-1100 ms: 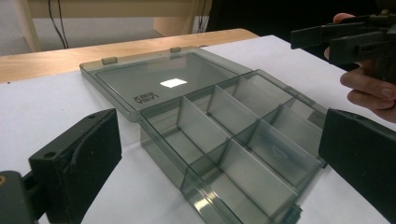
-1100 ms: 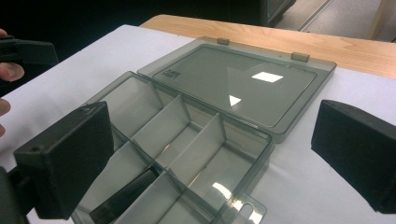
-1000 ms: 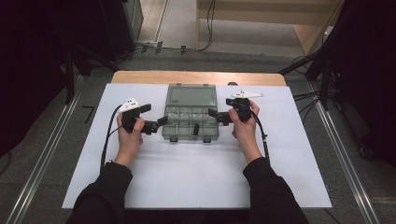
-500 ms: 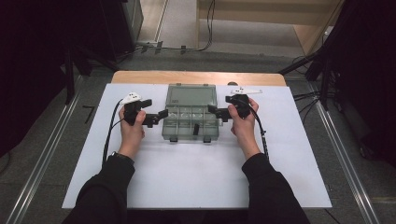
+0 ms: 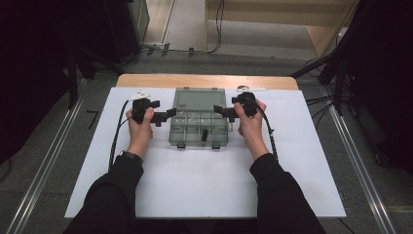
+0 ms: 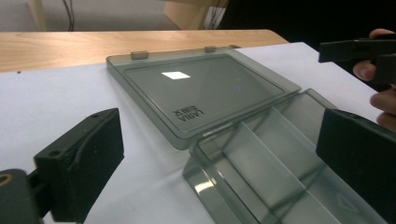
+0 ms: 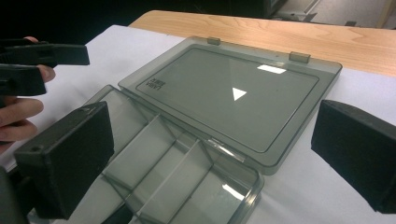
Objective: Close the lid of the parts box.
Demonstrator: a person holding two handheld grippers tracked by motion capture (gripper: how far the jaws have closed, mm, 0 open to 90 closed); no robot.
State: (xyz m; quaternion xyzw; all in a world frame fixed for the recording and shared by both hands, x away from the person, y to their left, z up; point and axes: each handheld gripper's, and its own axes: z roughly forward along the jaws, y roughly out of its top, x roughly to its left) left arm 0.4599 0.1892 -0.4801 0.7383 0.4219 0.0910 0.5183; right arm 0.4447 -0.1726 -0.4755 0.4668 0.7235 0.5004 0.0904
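So there's this smoky see-through plastic organizer box point(image 5: 198, 124) sitting flat on the white sheet point(image 5: 204, 190) that's covering the wooden table point(image 5: 204, 80), right in the middle between the two hands. It's lying fully open: the lid point(image 5: 199, 100) is folded back flat toward the far edge and the tray half is facing the person. The tray is split by thin clear dividers into long narrow compartments, and the lid is a smooth rectangle with a raised border and two little hinge tabs on its far side. Two dark latches point(image 5: 181, 145) are sticking out on the near edge.

There's small printed lettering in one corner of the lid point(image 6: 187, 115), but it's showing upside down and I can't really make it out.

The left gripper point(image 5: 164, 117) is hovering at the box's left edge with its blocky black jaws spread wide, nothing between them; in its own view one jaw is over the white sheet and the other over the tray. The right gripper point(image 5: 221, 111) is doing the same on the right edge, jaws wide apart and pinching nothing.

Compared to half a second ago, both hands are sitting in about the same spots, and the box hasn't budged.
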